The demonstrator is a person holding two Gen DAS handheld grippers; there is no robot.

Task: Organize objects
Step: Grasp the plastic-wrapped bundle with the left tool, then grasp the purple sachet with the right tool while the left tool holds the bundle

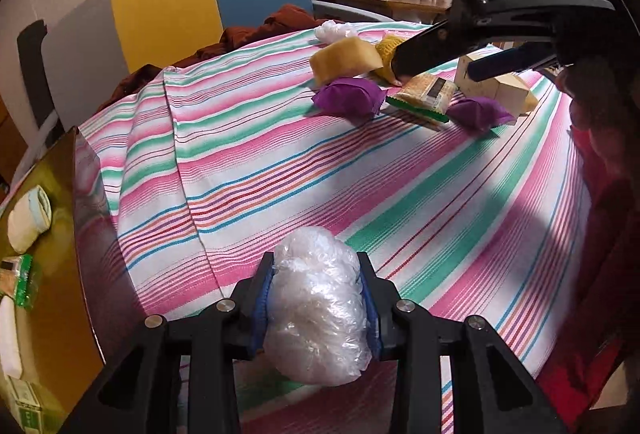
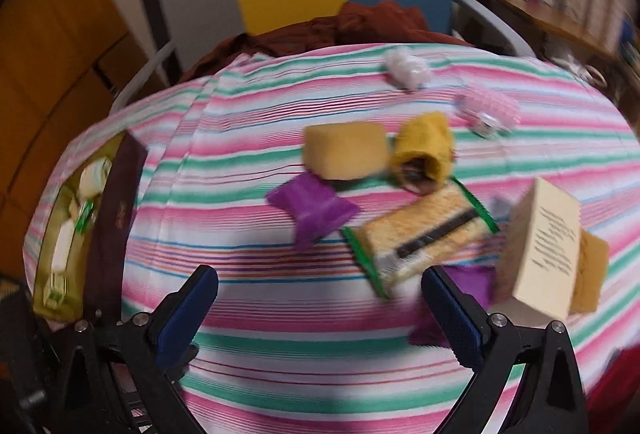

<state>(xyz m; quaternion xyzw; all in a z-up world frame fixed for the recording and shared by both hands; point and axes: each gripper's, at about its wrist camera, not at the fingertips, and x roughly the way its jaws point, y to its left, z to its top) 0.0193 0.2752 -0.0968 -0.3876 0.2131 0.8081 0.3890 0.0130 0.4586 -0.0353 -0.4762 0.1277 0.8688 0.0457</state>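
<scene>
Clear crinkled plastic, a bundled bag (image 1: 320, 306), sits clamped between the blue-padded jaws of the left gripper (image 1: 318, 308), held above the striped cloth (image 1: 280, 162) that covers the counter. At the left edge a brown-walled tray (image 1: 86, 218) already holds several sorted items, among them a rolled white cloth (image 1: 29, 218) and a green-edged packet (image 1: 18, 280), so the sorting appears partly done, with the bag likely bound for that tray. The right gripper (image 2: 320, 310) hovers with jaws spread wide and empty over the remaining cluster: a cracker packet (image 2: 424, 234), two purple pouches (image 2: 312, 208), a yellow sponge (image 2: 344, 150), a yellow knitted roll (image 2: 424, 154), a cream box (image 2: 540, 246), a second plastic wad (image 2: 406, 68) and a pink item (image 2: 490, 110) too blurred to identify. Most of the objects therefore remain unsorted.
</scene>
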